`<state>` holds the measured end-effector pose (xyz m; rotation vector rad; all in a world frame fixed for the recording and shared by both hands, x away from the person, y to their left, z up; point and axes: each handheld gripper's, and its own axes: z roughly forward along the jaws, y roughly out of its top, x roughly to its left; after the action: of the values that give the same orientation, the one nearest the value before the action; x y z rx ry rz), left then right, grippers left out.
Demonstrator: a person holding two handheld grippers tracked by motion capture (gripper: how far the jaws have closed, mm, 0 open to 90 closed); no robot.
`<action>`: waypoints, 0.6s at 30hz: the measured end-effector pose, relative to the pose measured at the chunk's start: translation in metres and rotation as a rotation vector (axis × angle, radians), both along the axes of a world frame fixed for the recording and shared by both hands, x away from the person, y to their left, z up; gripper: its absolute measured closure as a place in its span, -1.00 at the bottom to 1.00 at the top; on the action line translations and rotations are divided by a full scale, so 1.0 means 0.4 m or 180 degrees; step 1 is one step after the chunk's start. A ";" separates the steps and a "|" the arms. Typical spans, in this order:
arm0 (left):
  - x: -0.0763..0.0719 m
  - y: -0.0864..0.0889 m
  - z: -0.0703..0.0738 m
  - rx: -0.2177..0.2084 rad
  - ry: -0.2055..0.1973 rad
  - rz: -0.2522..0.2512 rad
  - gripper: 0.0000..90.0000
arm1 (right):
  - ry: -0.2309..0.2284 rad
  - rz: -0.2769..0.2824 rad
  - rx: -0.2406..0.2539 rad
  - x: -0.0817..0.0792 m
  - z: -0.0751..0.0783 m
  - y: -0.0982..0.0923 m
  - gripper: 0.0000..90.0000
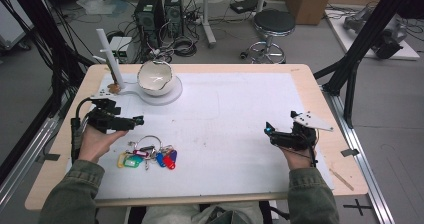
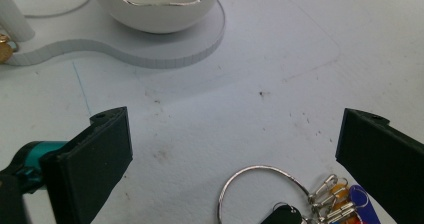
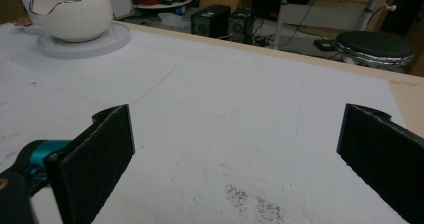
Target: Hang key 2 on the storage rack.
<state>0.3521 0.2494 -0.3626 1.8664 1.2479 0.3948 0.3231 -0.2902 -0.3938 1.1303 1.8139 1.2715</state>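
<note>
Nothing is being gripped yet: the bunch of keys point(image 1: 148, 155) is lying flat on the desk point(image 1: 240, 129), just beside the left tool point(image 1: 131, 121), so the whole pickup is remaining. Both tools are gaping wide (the right tool point(image 1: 270, 130) is idling well apart). The bunch's long axis is running left-right, tags fanning toward the person.

Materials and finish, table scene.
Key ring point(image 2: 260, 184): thin polished metal, bright; tags point(image 1: 147, 159) on it coloured plastic, slightly glossy. Bowl point(image 1: 155, 77), far left: glossy white glaze with a shiny metallic rim; its base plate point(image 2: 150, 54) matt white, ribbed edge. Mat point(image 1: 235, 129): matt white, faintly rough, speckled with dirt. Table point(image 1: 320, 91) edge: pale smooth wood. Left gripper point(image 2: 235, 149) and right gripper point(image 3: 235, 149) jaws: matt black. Sleeves point(image 1: 72, 194): olive cloth.
</note>
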 end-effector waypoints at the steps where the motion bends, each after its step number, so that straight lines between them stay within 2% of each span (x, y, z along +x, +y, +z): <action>1: -0.002 -0.004 -0.002 0.0006 0.0001 -0.0024 -0.96 | 0.0000 -0.0003 0.0001 0.000 0.000 0.000 -0.98; 7: -0.013 -0.028 -0.011 0.0073 0.0027 -0.0133 -0.96 | 0.0005 0.0006 0.0001 0.000 0.000 0.000 -0.98; 15: -0.030 -0.062 -0.029 0.0275 0.0111 -0.0307 -0.96 | 0.0029 0.0021 0.0009 0.000 -0.001 0.001 -0.98; 18: -0.039 -0.076 -0.033 0.0304 0.0127 -0.0346 -0.96 | 0.0023 0.0033 -0.0003 0.001 -0.001 0.001 -0.98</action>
<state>0.3366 0.2192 -0.3760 2.0223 1.1653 0.3656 0.3235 -0.2898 -0.3942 1.1278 1.8276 1.2738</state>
